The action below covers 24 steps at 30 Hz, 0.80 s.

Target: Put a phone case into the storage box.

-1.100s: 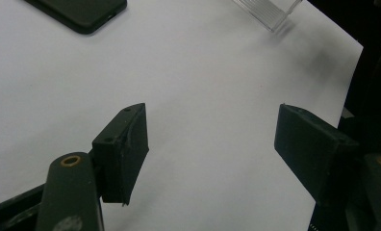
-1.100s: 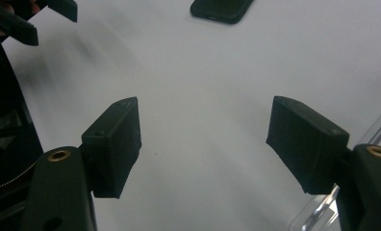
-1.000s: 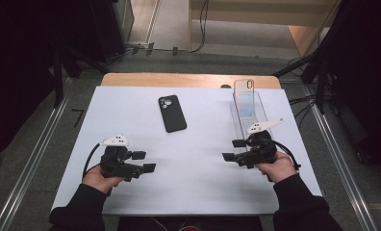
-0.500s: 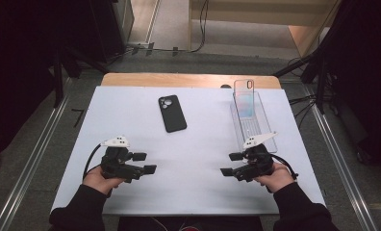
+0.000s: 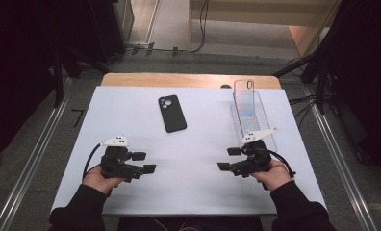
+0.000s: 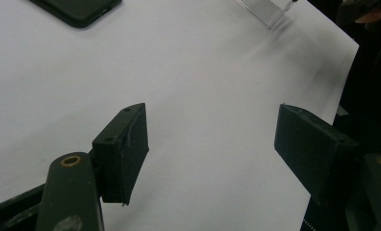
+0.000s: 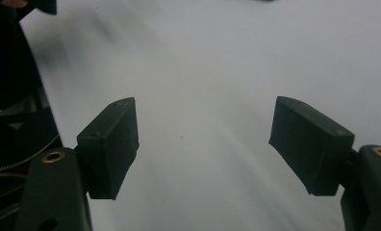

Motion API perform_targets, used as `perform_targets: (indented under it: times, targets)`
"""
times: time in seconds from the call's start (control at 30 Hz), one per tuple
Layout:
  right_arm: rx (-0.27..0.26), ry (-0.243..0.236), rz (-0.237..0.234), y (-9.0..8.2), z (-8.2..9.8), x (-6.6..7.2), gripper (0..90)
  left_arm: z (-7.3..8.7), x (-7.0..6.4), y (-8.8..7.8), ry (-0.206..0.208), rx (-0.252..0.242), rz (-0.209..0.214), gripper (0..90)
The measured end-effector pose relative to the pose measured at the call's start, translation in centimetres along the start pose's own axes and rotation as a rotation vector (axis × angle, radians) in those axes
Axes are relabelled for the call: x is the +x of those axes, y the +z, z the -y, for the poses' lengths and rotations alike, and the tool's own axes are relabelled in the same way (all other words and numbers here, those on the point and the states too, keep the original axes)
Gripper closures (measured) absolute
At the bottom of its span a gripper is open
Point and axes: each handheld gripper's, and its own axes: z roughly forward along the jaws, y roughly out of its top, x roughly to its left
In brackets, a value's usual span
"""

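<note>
Resting on a white worktop (image 5: pixel 131 110), a clear phone case (image 5: pixel 248 103) sits far right, a black phone (image 5: pixel 172 113) mid-far. Both tongs, left (image 5: pixel 144 162) and right (image 5: pixel 228 159), hover near, jaws apart, empty, the right's just widening. Likely next: reach forward to grasp.

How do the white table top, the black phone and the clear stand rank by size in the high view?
1. white table top, by far the largest.
2. clear stand, longer than the phone.
3. black phone, smallest, though the stand's see-through edges make that gap less sure.
</note>
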Motion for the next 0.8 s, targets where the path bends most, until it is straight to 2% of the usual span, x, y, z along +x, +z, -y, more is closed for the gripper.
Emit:
perform_targets:
  times: [0.17,0.3,0.47,0.63,0.73,0.77,0.8]
  targets:
    - [0.005,0.054,0.029,0.7,-1.7,0.2,20.9,0.0,0.1,-0.1,0.000,0.000,-0.005,28.3]
    - [-0.012,0.075,0.091,1.2,-2.6,0.3,20.9,0.0,0.2,-0.2,-0.008,-0.006,-0.009,28.3]
    - [-0.003,0.058,0.124,2.1,-3.9,0.4,18.5,0.0,0.2,-0.1,-0.006,-0.005,-0.007,28.3]
    - [-0.008,0.054,0.139,3.2,-5.1,0.4,14.8,0.1,0.3,0.0,-0.011,0.000,-0.008,28.3]
    - [-0.017,0.083,0.136,3.8,-6.0,0.2,8.2,0.1,0.2,-0.1,-0.013,-0.003,-0.007,28.3]
    - [-0.003,0.095,0.126,4.0,-6.3,0.1,0.0,0.1,0.2,-0.1,-0.013,-0.004,-0.007,28.3]
    - [0.009,0.107,0.120,4.3,-6.6,-0.1,0.0,0.1,0.3,-0.2,-0.013,-0.004,-0.007,28.3]
